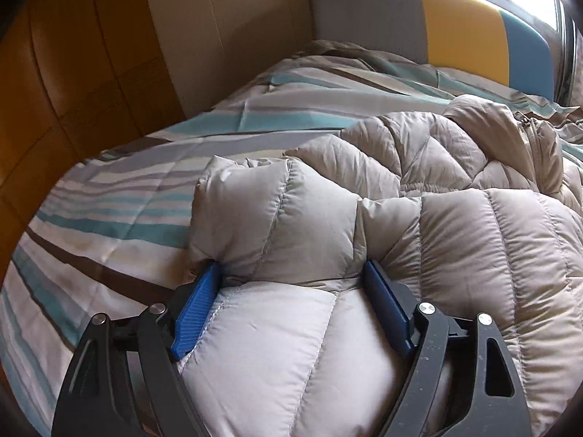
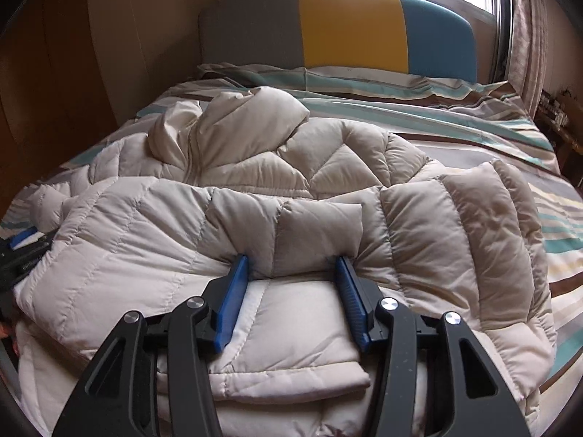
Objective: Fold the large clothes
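Beige quilted nylon, down-filled: one long puffer coat point(image 2: 328, 182), lying across the near half of the bed point(image 1: 120, 167), its collar and zip toward the grey, yellow and blue headboard point(image 2: 349, 25), its lower part doubled over at the foot edge.

Item, left gripper point(image 1: 291, 273): blue pads set wide, a thick roll of the coat bulging between them and pressed on both sides. We read this as a grip on the folded hem toward the bed's left edge.

Item, right gripper point(image 2: 293, 262): pads narrower, clamped on a puffy bunch of the same fold, further toward the bed's right edge. In the right wrist view the left tool shows only as a dark shape at the coat's far left margin.

Item, striped duvet cover point(image 1: 91, 225): teal, brown and cream, smooth, bare on both sides of the coat.

Step in hand, as we judge it: carrying the lower part up over the body toward the collar.

Handling notes. We keep both grips level so the folded edge lies parallel to the headboard. We move the two hands at one pace; slippery shell and trapped air make the bulk slide and spring back. We lay the fold down before we let go, then press out air. We avoid dragging the under layer along the duvet.
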The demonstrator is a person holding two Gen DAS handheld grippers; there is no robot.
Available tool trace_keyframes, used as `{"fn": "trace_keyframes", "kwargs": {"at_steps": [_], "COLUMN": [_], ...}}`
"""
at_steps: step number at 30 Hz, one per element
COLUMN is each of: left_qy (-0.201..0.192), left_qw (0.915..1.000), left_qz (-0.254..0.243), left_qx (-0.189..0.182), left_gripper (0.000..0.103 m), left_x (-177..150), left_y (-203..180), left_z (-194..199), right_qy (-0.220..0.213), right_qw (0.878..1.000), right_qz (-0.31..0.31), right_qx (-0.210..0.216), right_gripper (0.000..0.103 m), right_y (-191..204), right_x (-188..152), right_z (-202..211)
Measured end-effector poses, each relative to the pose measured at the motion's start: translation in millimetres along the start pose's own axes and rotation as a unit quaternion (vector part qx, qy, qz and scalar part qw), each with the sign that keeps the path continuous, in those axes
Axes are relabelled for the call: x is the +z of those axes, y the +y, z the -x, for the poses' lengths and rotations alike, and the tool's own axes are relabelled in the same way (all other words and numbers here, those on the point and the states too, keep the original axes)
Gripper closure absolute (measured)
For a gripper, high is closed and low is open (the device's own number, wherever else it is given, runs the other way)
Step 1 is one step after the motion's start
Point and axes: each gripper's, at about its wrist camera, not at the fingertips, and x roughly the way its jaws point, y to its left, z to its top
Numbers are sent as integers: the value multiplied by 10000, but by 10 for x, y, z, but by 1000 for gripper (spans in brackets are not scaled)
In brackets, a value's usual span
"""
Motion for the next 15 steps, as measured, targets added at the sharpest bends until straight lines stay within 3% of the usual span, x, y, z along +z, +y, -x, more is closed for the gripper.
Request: {"fn": "trace_keyframes", "kwargs": {"at_steps": [6, 10, 15], "left_qy": [-44, -395, -165], "left_qw": [9993, 9980, 9989], "left_qz": [39, 481, 301], "left_qx": [364, 67, -319], "left_gripper": [20, 19, 19], "left_x": [41, 66, 89], "left_y": [-28, -88, -564], "left_z": [392, 785, 729], "right_qy": [-26, -41, -50], "right_qw": [10000, 9999, 9999], "right_qz": [42, 60, 68], "right_qx": [-71, -89, -100], "right_gripper": [54, 53, 53], "right_y": [-33, -13, -2], "right_x": [-33, -43, -43], "right_z": [37, 38, 37]}}
